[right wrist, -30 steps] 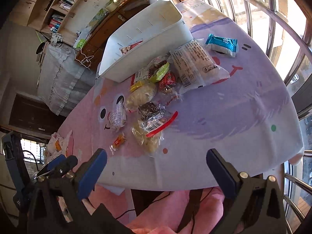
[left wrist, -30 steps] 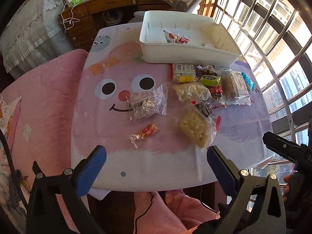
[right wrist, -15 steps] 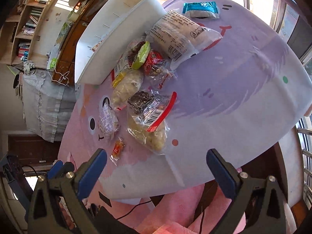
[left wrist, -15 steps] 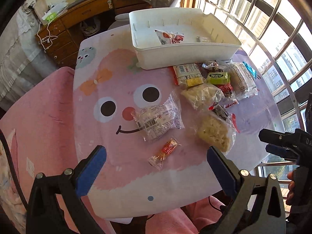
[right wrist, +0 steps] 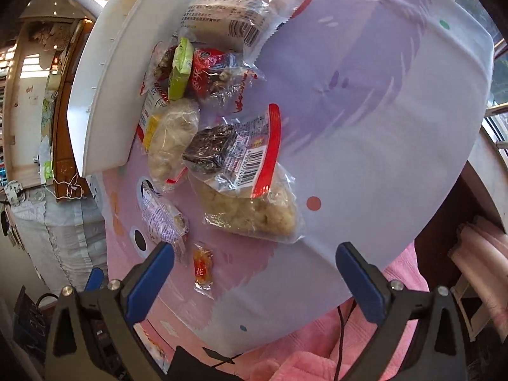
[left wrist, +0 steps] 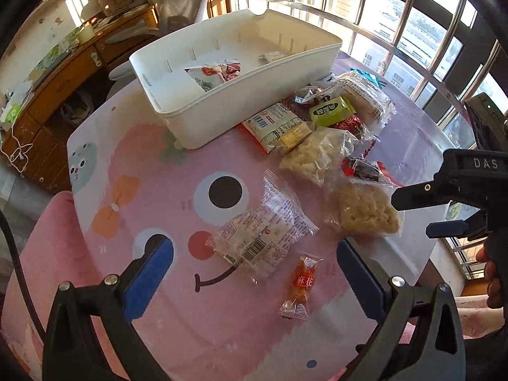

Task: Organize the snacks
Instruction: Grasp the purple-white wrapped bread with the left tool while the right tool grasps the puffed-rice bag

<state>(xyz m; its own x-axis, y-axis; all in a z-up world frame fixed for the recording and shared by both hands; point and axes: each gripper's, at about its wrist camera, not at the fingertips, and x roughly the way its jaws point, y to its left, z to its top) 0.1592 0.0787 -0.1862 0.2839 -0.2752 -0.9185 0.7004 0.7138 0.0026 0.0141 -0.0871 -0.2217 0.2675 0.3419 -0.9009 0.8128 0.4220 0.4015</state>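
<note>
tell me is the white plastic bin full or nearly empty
Nearly empty. The white plastic bin holds just a red-and-white snack packet and one small wrapper; most of its floor is bare.

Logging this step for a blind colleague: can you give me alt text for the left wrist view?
The left gripper hangs open over a pink cartoon-face tablecloth, its jaws either side of a clear-wrapped snack and a small orange candy. Beyond, more snack packets lie beside a white bin holding a few wrappers; the right gripper enters from the right.
</note>
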